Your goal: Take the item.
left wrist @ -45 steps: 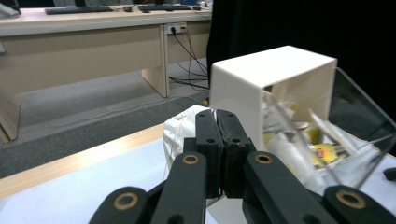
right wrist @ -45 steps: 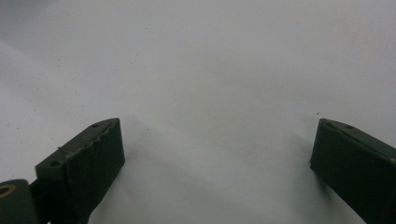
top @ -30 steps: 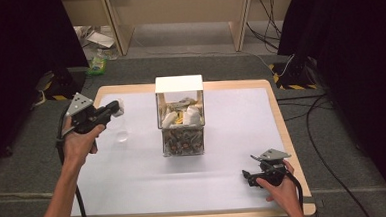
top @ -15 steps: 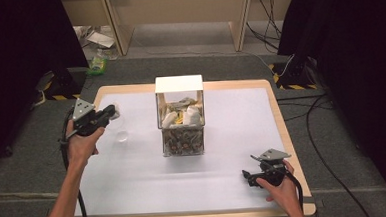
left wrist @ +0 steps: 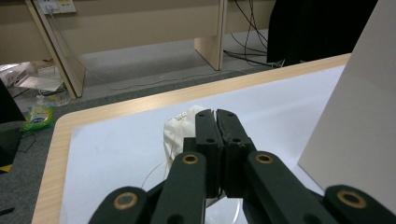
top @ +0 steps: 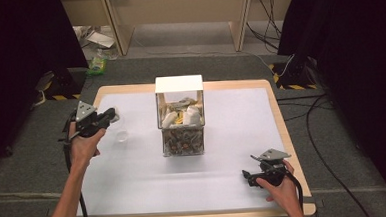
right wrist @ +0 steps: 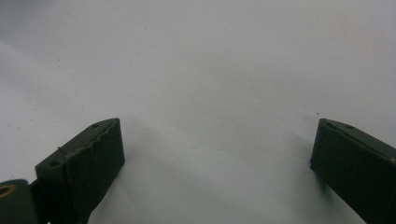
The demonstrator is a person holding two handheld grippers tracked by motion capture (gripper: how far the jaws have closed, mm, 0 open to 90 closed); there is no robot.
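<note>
Right gripper [right wrist: 217, 149] over the white table surface [right wrist: 201, 70]. Two black jaws rise from the bottom corners, standing wide apart, with bare surface between them; faint shadows lie beside each jaw.

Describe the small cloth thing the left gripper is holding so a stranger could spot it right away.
Start at the clear box with the white lid in the middle of the white table, then look left to the left gripper. A small cream cloth pouch hangs from its shut jaws above a clear glass cup, the only soft thing outside the box.
</note>
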